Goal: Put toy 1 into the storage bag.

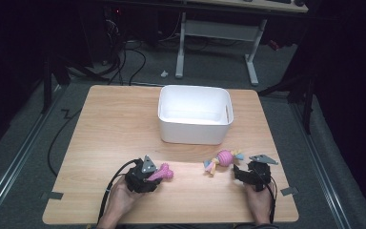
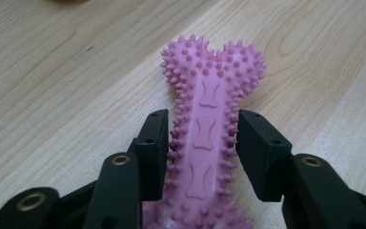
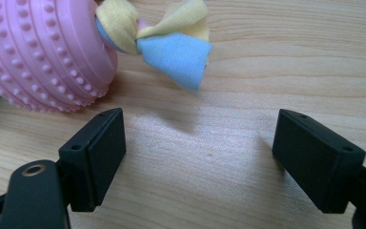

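Two black jaws of your left gripper (image 2: 202,143) flank the shaft of the pink spiked bone toy (image 2: 207,129), one on each side, pressed into its rubber nubs so that they pinch it; the near pad seems to touch the spikes more firmly than the far one, though the exact contact is hard to judge from this angle; the bone's knobbed head sticks out past the jaw tips and lies over the wooden table (image 2: 66,81). Your right gripper (image 3: 198,148) has its jaws spread wide with bare wood between them; nothing is pinched; just beyond its left jaw lies the pink studded ball (image 3: 38,52), with yellow and blue cloth strips (image 3: 171,43) knotted at its end. From the high view your left gripper (image 1: 150,175) sits near the table's front edge with the bone toy (image 1: 162,172) pointing rightward; your right gripper (image 1: 244,172) rests just beside the ball toy (image 1: 225,158); the white bin (image 1: 195,131) stands farther back, well apart from both toys.
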Available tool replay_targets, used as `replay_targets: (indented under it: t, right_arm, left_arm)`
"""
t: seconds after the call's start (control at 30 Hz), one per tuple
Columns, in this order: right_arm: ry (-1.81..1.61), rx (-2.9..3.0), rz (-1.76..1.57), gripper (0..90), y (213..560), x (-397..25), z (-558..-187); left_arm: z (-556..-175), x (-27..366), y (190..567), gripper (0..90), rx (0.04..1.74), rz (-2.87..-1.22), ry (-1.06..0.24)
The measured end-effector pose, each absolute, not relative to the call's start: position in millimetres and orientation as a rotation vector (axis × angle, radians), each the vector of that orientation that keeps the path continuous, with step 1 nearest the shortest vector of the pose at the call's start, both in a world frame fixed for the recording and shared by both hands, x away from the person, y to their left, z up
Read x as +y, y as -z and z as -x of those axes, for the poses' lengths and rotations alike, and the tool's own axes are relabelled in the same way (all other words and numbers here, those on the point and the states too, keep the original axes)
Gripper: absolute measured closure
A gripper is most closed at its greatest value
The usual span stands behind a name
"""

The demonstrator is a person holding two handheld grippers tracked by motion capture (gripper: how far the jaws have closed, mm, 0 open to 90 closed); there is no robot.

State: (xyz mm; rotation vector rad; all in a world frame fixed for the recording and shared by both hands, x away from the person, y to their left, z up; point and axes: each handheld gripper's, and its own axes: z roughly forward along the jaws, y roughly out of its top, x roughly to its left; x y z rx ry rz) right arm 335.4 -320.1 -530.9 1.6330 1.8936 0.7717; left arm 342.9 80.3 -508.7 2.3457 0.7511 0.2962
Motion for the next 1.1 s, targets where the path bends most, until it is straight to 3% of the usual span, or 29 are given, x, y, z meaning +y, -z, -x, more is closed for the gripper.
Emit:
replay_targets:
  t: [0.57,1.1]
  right_arm:
    - [-0.776,1.893,-1.633,18.7,531,-320,-335]
    - [-0.776,1.893,-1.632,18.7,531,-320,-335]
  left_arm:
    - [-342,87,501,59.1,0.748,-2.321,-0.299]
    - [-345,94,458,59.1,0.713,-2.247,-0.245]
